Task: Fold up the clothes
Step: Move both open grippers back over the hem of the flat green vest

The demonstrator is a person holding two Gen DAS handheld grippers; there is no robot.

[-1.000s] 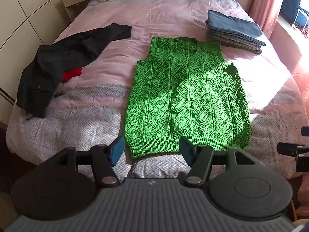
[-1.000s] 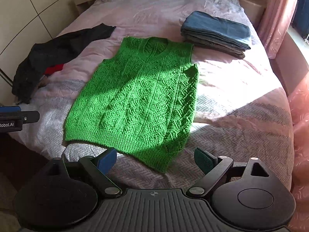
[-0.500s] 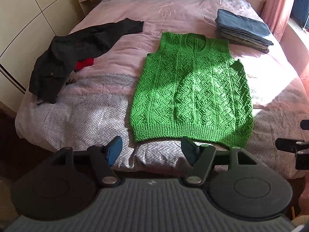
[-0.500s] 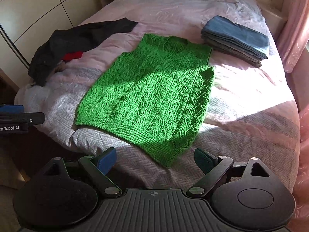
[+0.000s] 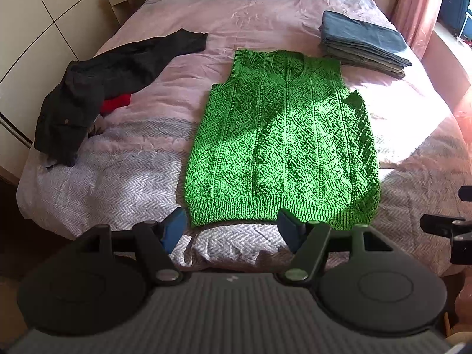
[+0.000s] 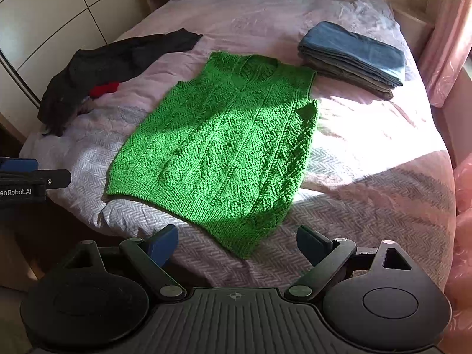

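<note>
Seen from the left wrist camera, a crumpled dark garment [image 5: 97, 88] sprawls at about ten o'clock on the pink bed [image 5: 265, 8], with a scrap of red cloth [image 5: 116, 103] tucked under its near edge. At the centre lies the green knitted vest [image 5: 283, 141], spread flat and face up, neckline toward twelve o'clock and ribbed hem toward six, sunlight falling across its right half. A stack of folded clothes [image 5: 362, 44], blue on top, sits at about one o'clock, just beside the vest's right shoulder but apart from it. The left gripper [image 5: 233, 231] hovers just short of the hem at six o'clock, its tongs spread wide and holding nothing, the blue pads bracketing the hem's left portion from above the herringbone blanket. In the right wrist view the vest [image 6: 224, 150] runs diagonally from seven to one o'clock, the dark garment [image 6: 109, 67] at ten and the folded stack [image 6: 354, 56] at one. The right gripper [image 6: 237, 243] likewise has its tongs spread apart and empty, poised near the hem's right corner.
</note>
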